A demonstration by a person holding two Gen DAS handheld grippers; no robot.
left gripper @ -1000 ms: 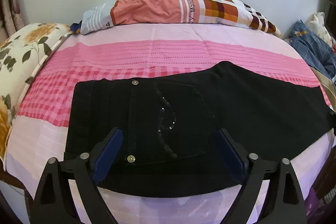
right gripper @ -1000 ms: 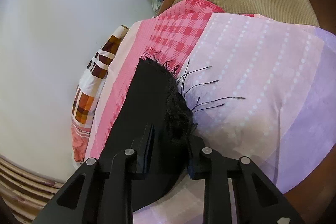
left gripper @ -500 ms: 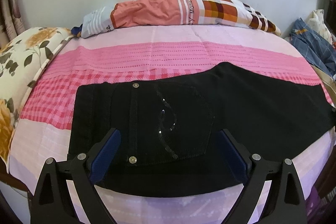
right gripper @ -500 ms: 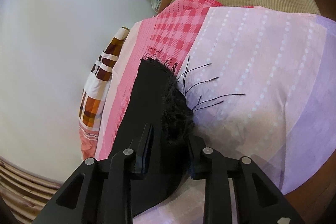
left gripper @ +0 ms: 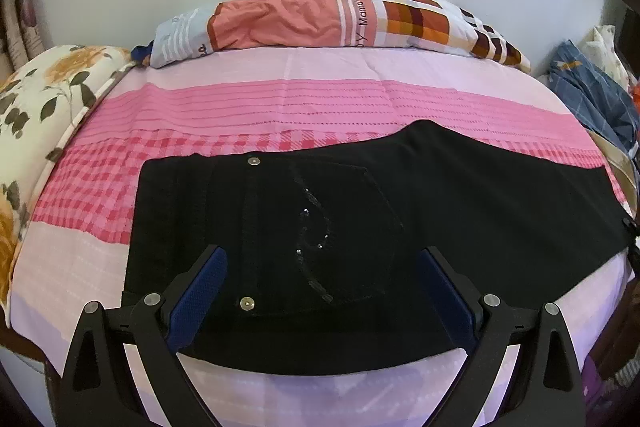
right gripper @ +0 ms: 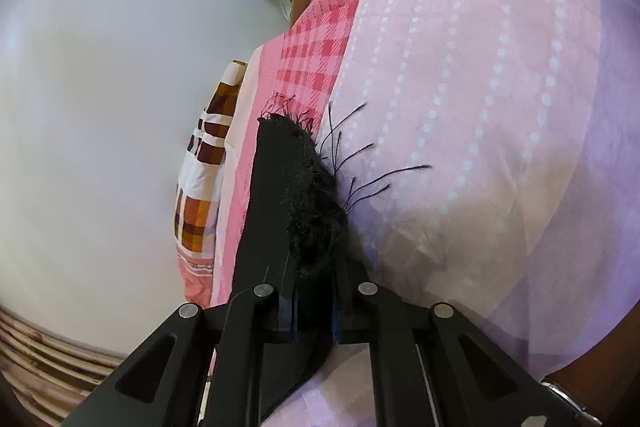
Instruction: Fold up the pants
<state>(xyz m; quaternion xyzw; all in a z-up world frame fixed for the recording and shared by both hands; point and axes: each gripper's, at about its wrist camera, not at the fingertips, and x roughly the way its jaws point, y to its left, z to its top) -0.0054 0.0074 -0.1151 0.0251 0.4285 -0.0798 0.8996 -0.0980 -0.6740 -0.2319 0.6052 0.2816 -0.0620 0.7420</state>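
Pink-striped bed (left gripper: 328, 99) carrying black pants (left gripper: 460, 195) laid flat. We are holding the left gripper (left gripper: 320, 283) wide open, empty, over the waistband ahead, while the right gripper (right gripper: 314, 315), having just closed, is pinching the frayed hem (right gripper: 304, 163) for folding.

I see a bed (left gripper: 328, 99) covered with a sheet in pink, checked and pale lilac bands. Black pants (left gripper: 460, 203) lie flat across it, waistband to my left, frayed hem (right gripper: 304, 163) at the right end. A patterned pillow (left gripper: 336, 19) rests along the far edge against the wall, a floral pillow (left gripper: 36, 115) sits at the left, and a blue checked cloth (left gripper: 596, 99) lies at the right.
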